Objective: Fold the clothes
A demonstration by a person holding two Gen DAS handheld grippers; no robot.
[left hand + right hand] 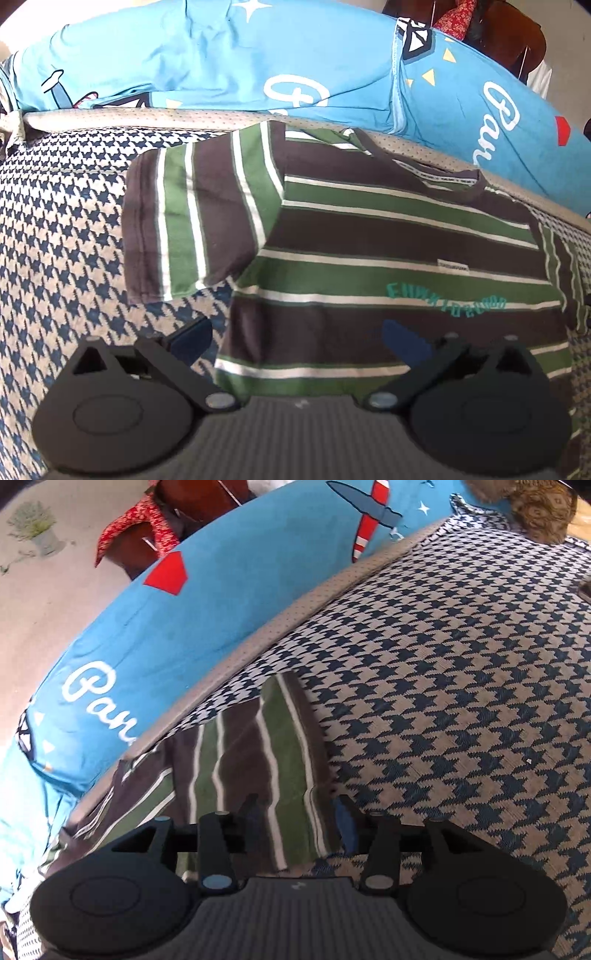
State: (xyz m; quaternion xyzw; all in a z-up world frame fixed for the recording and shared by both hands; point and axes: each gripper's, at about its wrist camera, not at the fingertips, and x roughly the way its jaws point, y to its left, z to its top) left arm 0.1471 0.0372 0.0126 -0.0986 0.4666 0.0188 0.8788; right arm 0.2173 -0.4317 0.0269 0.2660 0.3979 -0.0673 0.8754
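Left wrist view: a brown, green and white striped cotton T-shirt (369,236) lies spread flat on a navy-and-beige houndstooth woven cover (62,236), its collar toward a blue cartoon-print bolster pillow (221,59) along the far edge. One short sleeve sticks out sideways, flat on the cover. Lying front up and smoothed like this, the shirt seems laid out so its edges are easy to take for a fold. The left gripper (295,338) hovers low over the shirt's side edge with its fingers spread wide and nothing between them. Teal arched lettering on the chest reads upside down and is too blurred to make out; a small white woven label above it is unreadable. White script on the pillow begins "Pan".

Right wrist view: the right gripper (299,818) sits at the shirt's other sleeve, one finger over the striped cloth, the other over the houndstooth cover just beside the sleeve's edge. Its fingers are parted; the sleeve edge lies between them, but I cannot tell that they pinch it. This placement suits taking that sleeve. The pillow's script again shows "Pan".
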